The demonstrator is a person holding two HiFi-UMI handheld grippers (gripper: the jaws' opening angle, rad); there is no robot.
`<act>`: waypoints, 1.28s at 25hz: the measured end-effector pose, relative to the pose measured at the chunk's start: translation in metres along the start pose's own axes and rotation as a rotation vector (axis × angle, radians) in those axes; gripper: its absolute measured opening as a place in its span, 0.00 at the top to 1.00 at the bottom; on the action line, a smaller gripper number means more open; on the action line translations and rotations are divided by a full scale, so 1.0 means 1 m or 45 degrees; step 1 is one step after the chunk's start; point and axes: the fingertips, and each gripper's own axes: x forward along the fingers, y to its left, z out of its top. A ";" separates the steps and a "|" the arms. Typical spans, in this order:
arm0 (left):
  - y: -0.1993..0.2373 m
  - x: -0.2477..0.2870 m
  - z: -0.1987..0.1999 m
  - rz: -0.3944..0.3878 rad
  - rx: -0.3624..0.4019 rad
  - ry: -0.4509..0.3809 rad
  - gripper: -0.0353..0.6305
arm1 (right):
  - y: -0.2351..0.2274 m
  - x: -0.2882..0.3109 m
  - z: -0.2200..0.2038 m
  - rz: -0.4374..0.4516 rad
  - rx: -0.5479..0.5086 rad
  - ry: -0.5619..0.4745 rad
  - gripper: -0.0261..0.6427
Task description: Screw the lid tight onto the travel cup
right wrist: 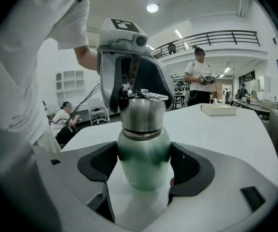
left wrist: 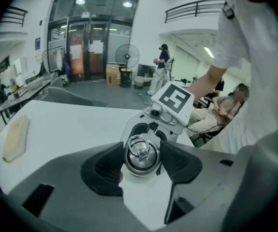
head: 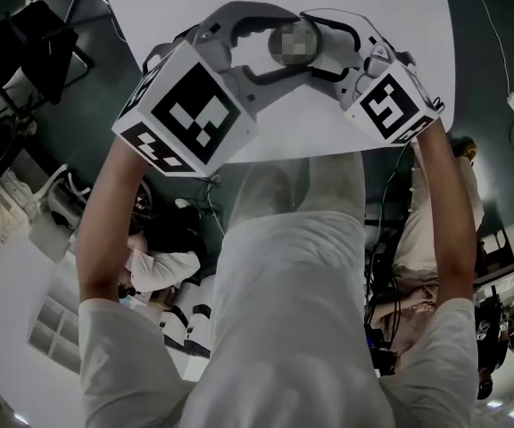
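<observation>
Travel cup (right wrist: 144, 161) held by both grippers

Head view: the left gripper (head: 279, 45) and right gripper (head: 321, 45) meet over the white table (head: 400, 7). The cup between them is only a blurry spot. Left gripper view: looking from above, its jaws pinch the shiny lid (left wrist: 141, 154). Right gripper view: from the side, its jaws squeeze the travel cup's green body, standing on the table.

White short-sleeved shirt (head: 302, 283); black-and-white marker cubes (head: 190, 110) on pale grey shells (head: 239, 25) (fingers (left wrist: 106, 170) dark).
</observation>
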 end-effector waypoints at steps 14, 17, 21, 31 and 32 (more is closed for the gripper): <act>0.007 -0.005 -0.002 0.141 -0.013 -0.058 0.50 | -0.001 0.002 -0.001 -0.013 0.001 -0.002 0.50; 0.010 -0.012 0.002 0.281 -0.219 -0.117 0.50 | 0.001 0.000 -0.003 -0.014 0.002 0.000 0.50; 0.014 -0.014 0.006 0.469 -0.502 -0.161 0.50 | -0.001 -0.002 -0.002 -0.016 0.003 0.001 0.50; 0.013 -0.004 0.002 0.533 -0.480 -0.131 0.59 | 0.000 -0.003 0.000 -0.010 -0.002 0.004 0.50; 0.011 -0.004 0.003 0.507 -0.433 -0.122 0.59 | 0.000 -0.003 0.000 -0.009 -0.003 0.004 0.50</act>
